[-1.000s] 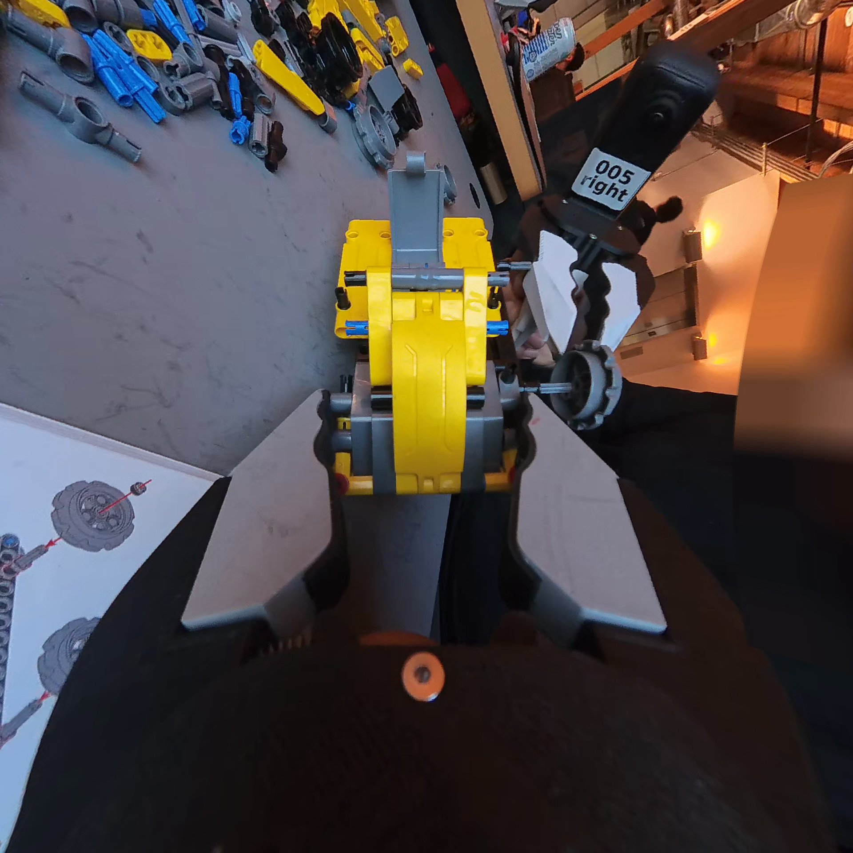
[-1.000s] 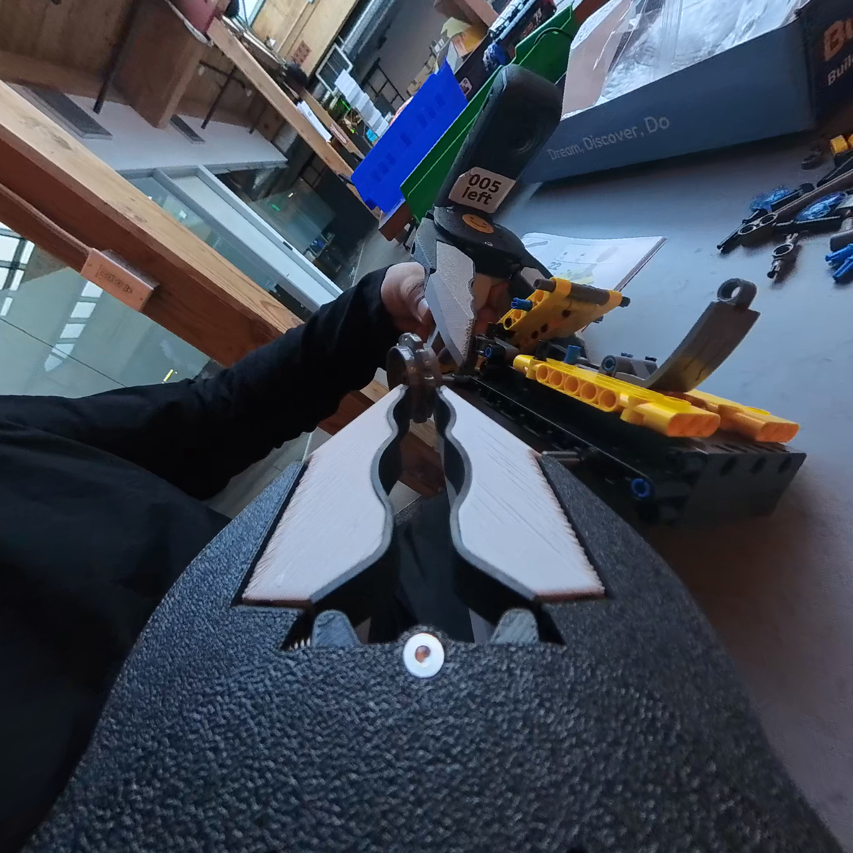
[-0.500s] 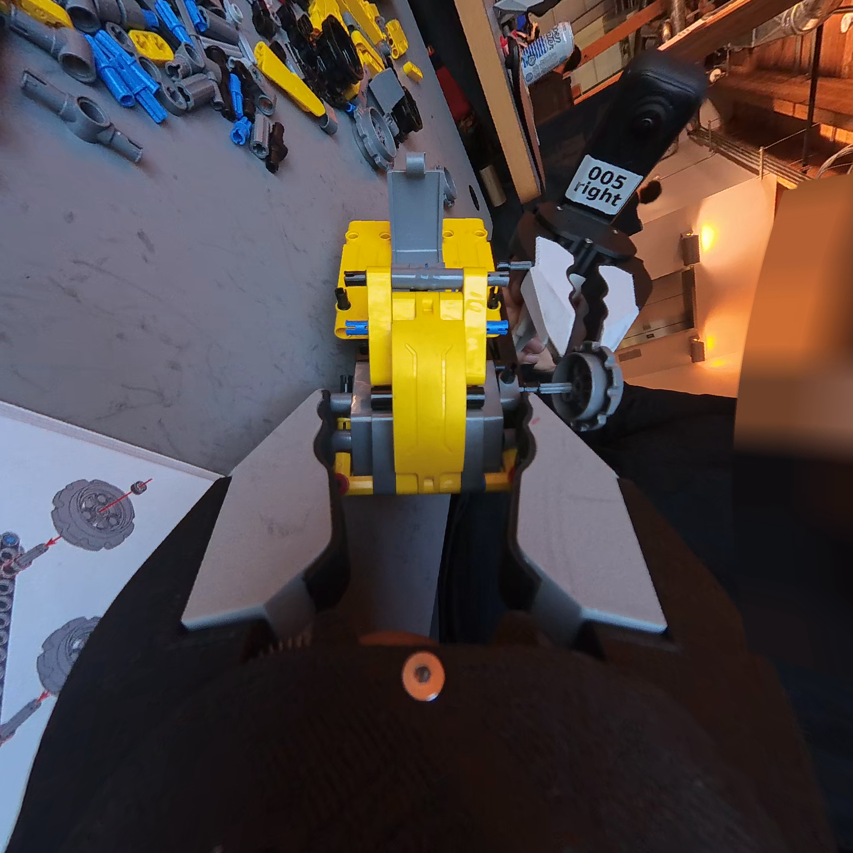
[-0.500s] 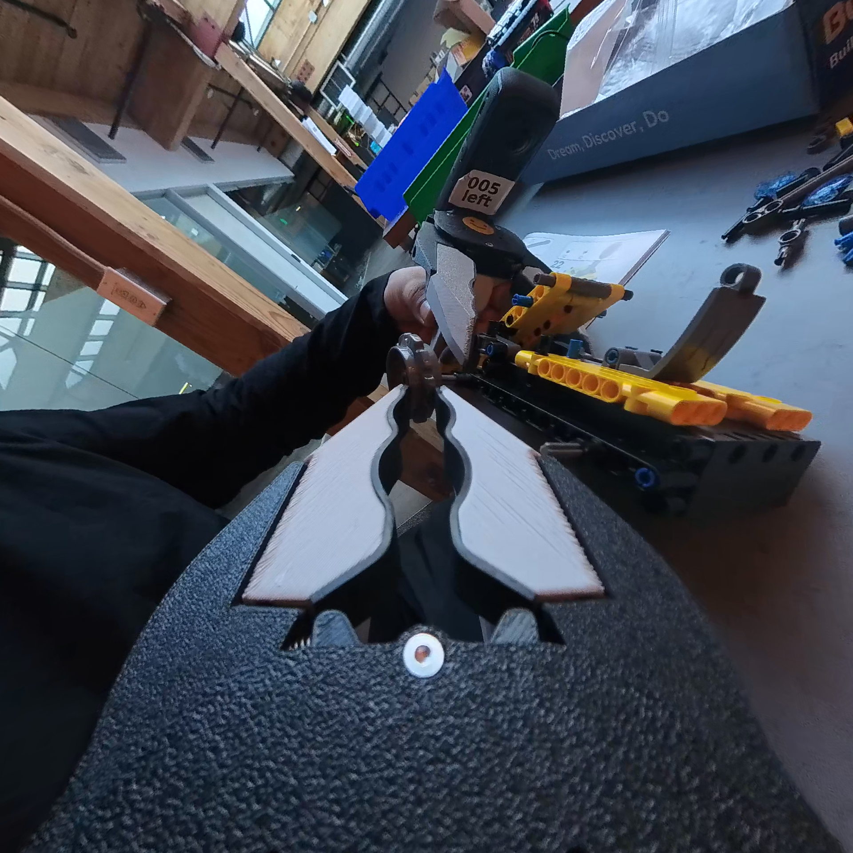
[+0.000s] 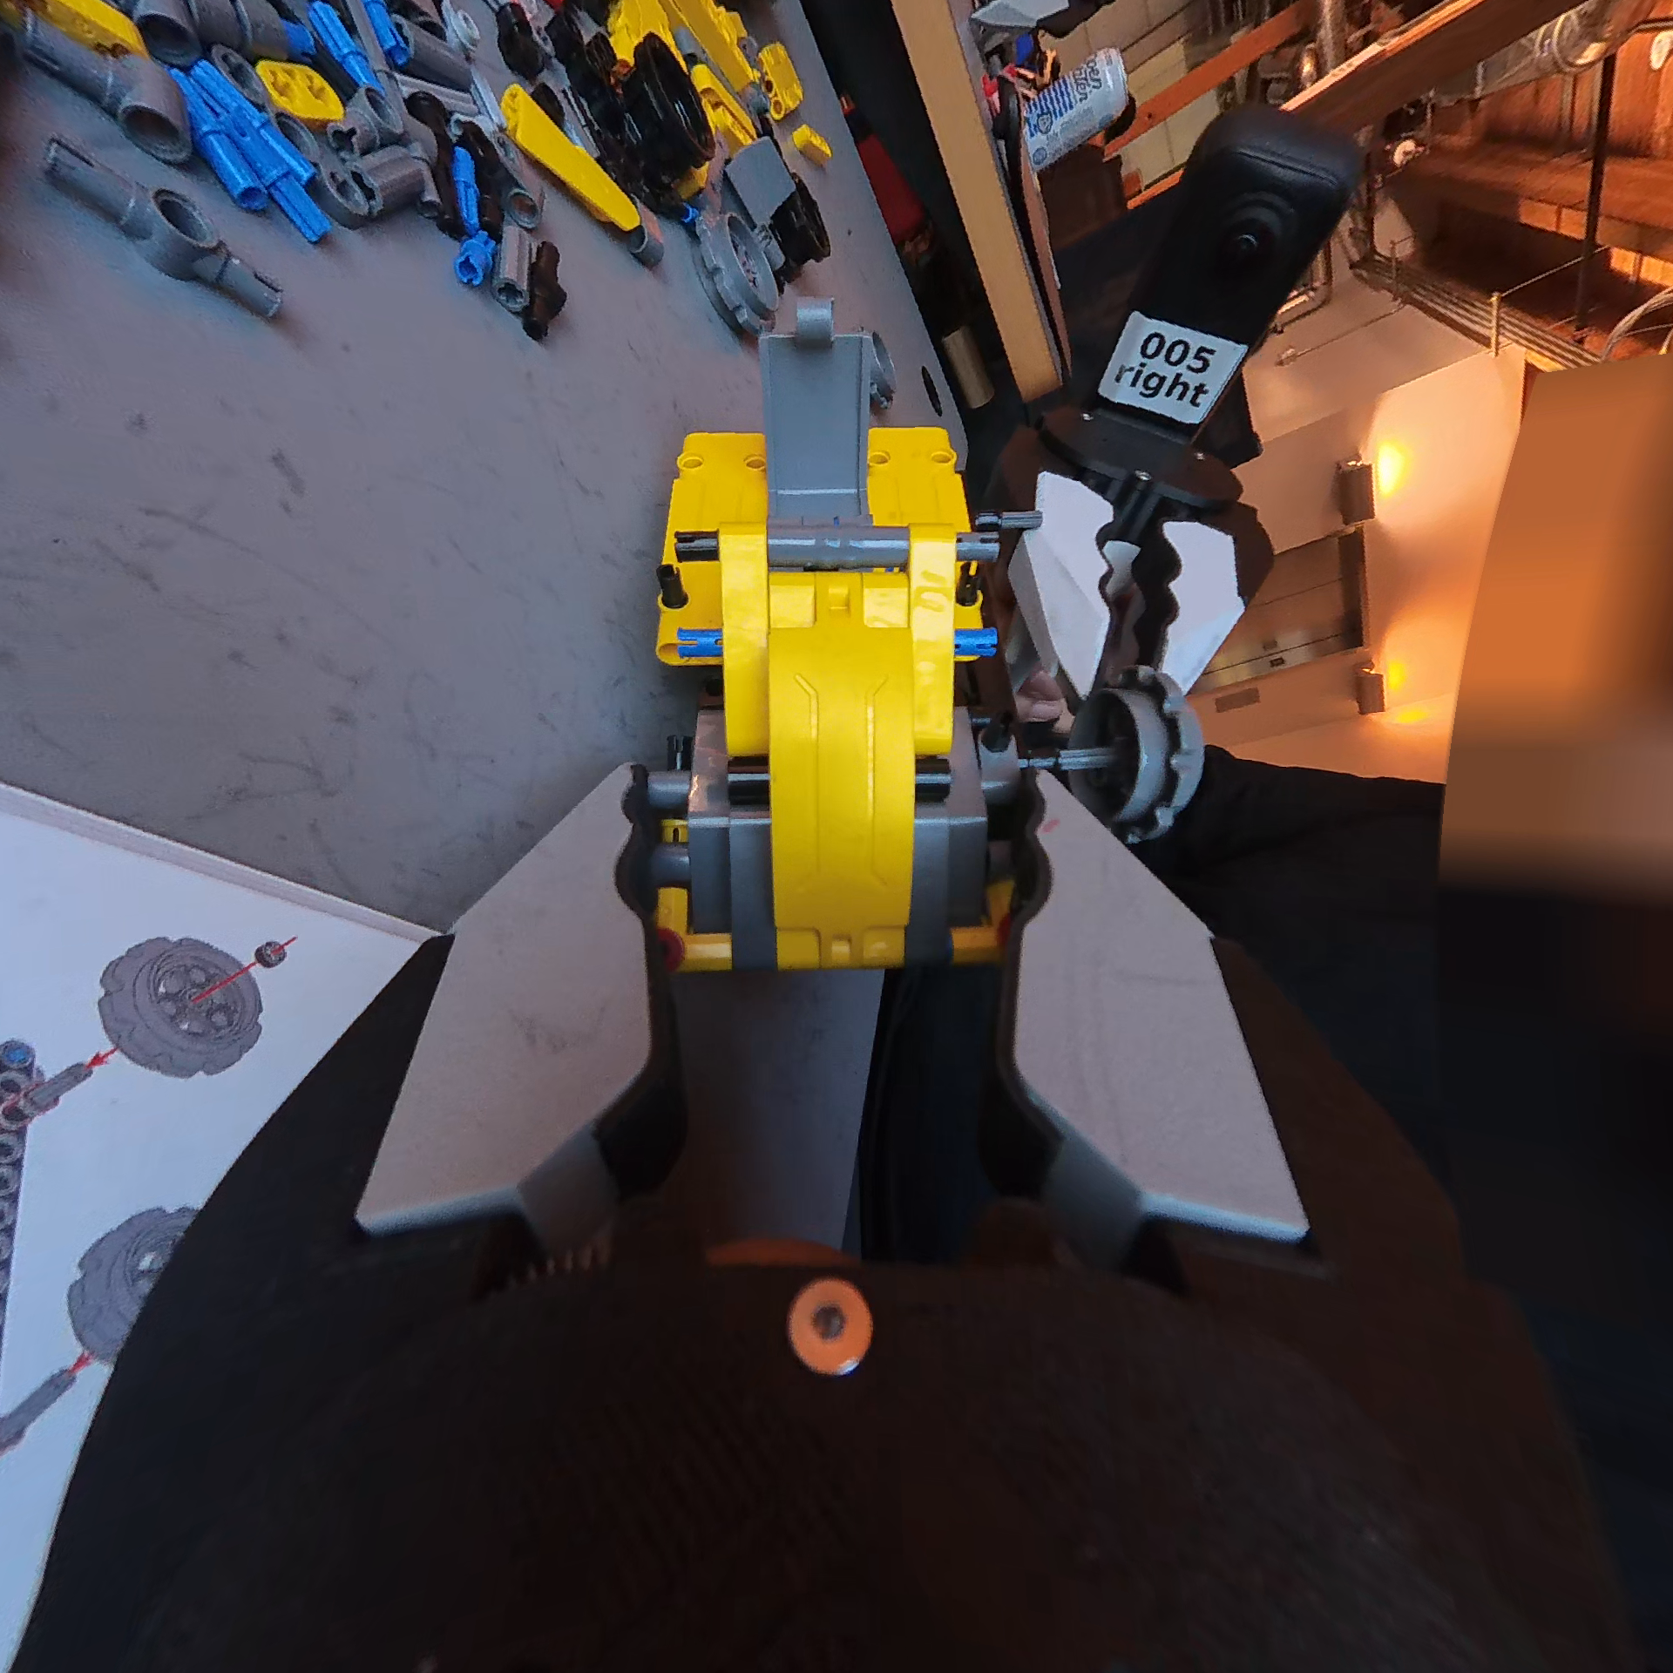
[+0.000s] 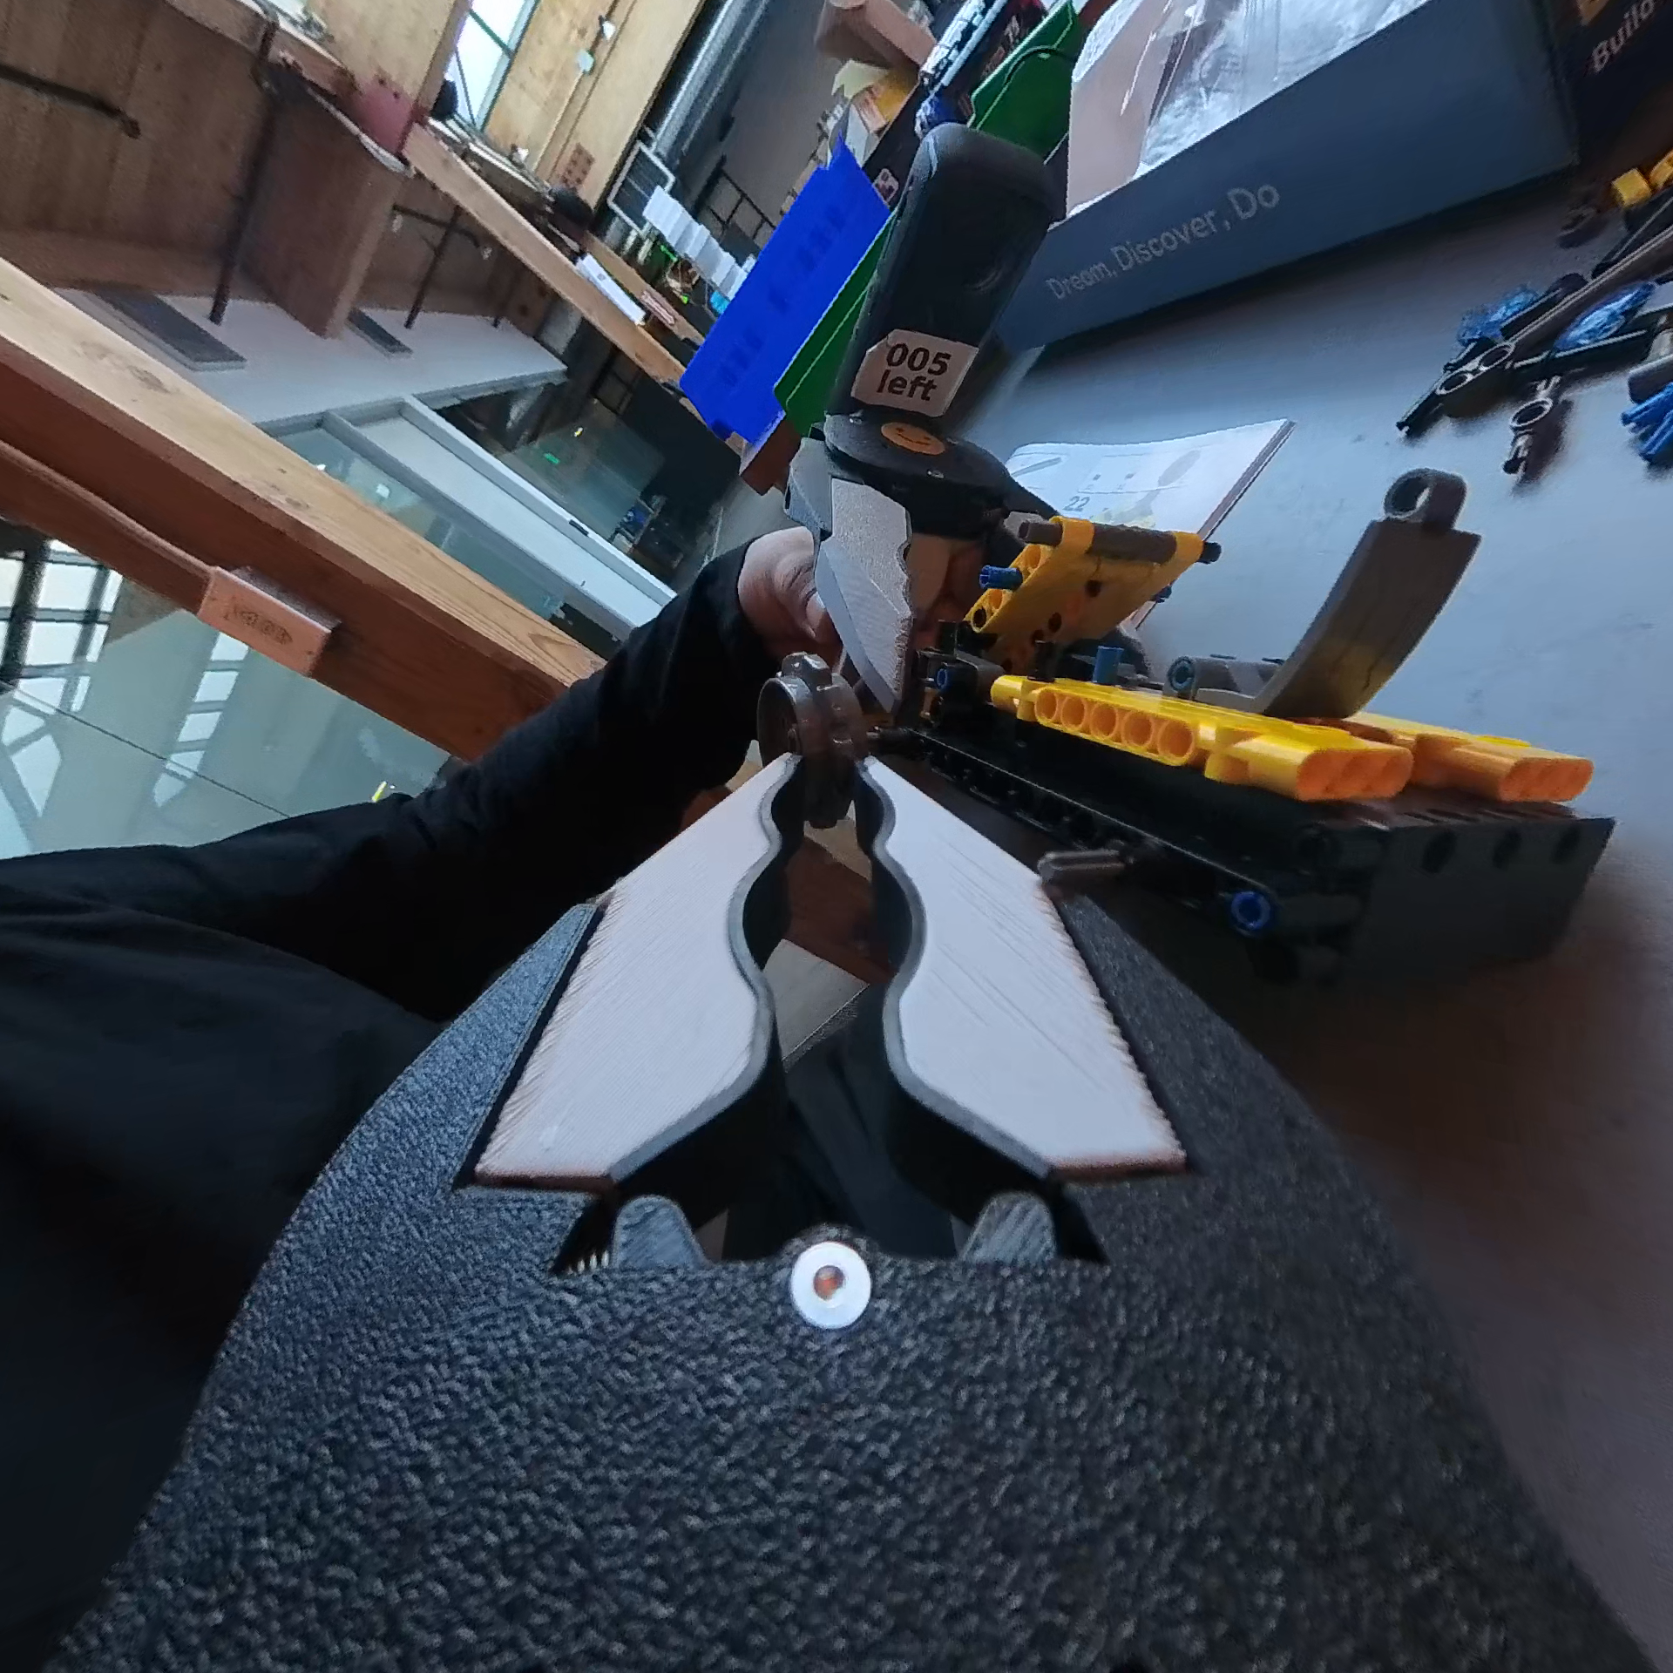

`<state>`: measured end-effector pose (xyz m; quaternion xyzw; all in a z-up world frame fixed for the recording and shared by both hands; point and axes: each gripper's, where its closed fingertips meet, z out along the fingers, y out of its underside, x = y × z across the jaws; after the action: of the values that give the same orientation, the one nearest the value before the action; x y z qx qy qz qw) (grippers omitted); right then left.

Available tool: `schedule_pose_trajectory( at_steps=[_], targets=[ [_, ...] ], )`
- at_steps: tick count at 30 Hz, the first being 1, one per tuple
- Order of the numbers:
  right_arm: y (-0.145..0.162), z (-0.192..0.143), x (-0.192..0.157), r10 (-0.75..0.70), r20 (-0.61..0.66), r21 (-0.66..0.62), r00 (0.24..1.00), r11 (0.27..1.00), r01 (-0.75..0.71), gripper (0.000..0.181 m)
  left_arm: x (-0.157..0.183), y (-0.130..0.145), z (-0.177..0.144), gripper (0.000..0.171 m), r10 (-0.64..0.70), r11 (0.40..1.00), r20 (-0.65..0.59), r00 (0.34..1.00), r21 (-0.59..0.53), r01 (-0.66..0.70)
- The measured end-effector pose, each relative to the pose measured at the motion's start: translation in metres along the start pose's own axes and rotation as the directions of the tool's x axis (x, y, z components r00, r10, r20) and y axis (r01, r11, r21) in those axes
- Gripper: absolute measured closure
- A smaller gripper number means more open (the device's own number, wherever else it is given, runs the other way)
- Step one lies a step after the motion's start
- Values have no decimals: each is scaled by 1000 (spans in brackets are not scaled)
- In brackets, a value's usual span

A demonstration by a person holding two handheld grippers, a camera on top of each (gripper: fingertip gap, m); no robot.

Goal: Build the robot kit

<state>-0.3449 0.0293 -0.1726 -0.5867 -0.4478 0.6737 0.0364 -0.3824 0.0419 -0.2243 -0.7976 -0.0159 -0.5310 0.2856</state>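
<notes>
The left gripper (image 5: 837,869) has its jaws clamped on the near end of a yellow-and-grey toy vehicle (image 5: 833,724) on the desk (image 5: 317,543). Just to its right, the right gripper (image 6: 828,797) pinches a grey wheel (image 6: 808,720) on the vehicle's axle. Left of the jaws lies an instruction booklet (image 5: 136,1041); beyond, loose parts (image 5: 362,136). White labels sit on both grippers.

Both views are sharp at centre and bend strongly toward the edges, as wide lenses do. Left wrist view: dim, with warm orange wall lamps (image 5: 1385,466) glowing at right. Right wrist view: cooler daylight from windows (image 6: 136,715); the desk (image 6: 1358,299) is evenly lit.
</notes>
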Motion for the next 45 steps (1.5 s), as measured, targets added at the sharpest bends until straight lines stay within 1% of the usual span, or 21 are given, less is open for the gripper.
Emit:
schedule_pose_trajectory(
  at_steps=[7, 13, 15, 17, 19, 21, 23, 26, 27, 32, 34, 37, 39, 43, 45],
  targets=[
    [0, 0, 1, 23, -14, -16, 1000, 1000, -23, 172, 0, 0, 0, 94, 2, 1000, 10, 1000, 5, -2],
    [1, 1, 2, 13, -39, -39, 999, 999, -15, 172, 0, 0, 0, 94, 14, 1000, 15, 1000, 8, -14],
    [0, 1, 3, -17, -76, -53, 997, 999, 13, 171, 0, 0, 0, 94, 13, 1000, 14, 1000, 11, -14],
    [0, 1, 3, -103, -150, -95, 983, 991, 89, 171, 0, 0, 0, 94, 18, 1000, 22, 1000, 11, -18],
    [-1, 0, 3, -210, -230, -157, 950, 972, 176, 171, -1, 0, 0, 94, 23, 1000, 32, 999, 11, -24],
    [-2, 0, 4, -313, -301, -217, 901, 942, 255, 172, -1, 1, 1, 94, 29, 999, 41, 999, 13, -30],
    [-3, 1, 5, -374, -336, -259, 864, 919, 298, 173, -1, 2, 1, 94, 44, 999, 55, 998, 11, -45],
    [-5, 2, 6, -350, -329, -243, 877, 929, 279, 173, -1, 1, 1, 94, 41, 999, 58, 997, 24, -42],
    [-5, 1, 7, -361, -339, -241, 869, 926, 291, 173, -1, 0, 1, 94, 34, 999, 56, 998, 30, -36],
    [-8, 2, 6, -513, -429, -291, 743, 858, 423, 172, -2, -1, 1, 94, 34, 998, 66, 997, 42, -37],
    [-8, 2, 6, -539, -440, -301, 718, 842, 448, 172, -2, 0, 1, 94, 40, 998, 72, 997, 38, -43],
    [-8, 0, 7, -553, -442, -300, 706, 833, 464, 173, -2, 0, 1, 94, 40, 998, 74, 996, 40, -43],
    [-8, -1, 7, -576, -450, -297, 683, 818, 493, 173, -2, -1, 1, 94, 37, 998, 70, 997, 43, -40],
    [-10, -1, 6, -650, -487, -317, 583, 754, 576, 173, -2, -1, 1, 94, 34, 998, 66, 997, 47, -37],
    [-10, -1, 5, -666, -493, -329, 559, 738, 589, 174, -2, -1, 1, 94, 29, 998, 63, 998, 46, -32]
  ],
)
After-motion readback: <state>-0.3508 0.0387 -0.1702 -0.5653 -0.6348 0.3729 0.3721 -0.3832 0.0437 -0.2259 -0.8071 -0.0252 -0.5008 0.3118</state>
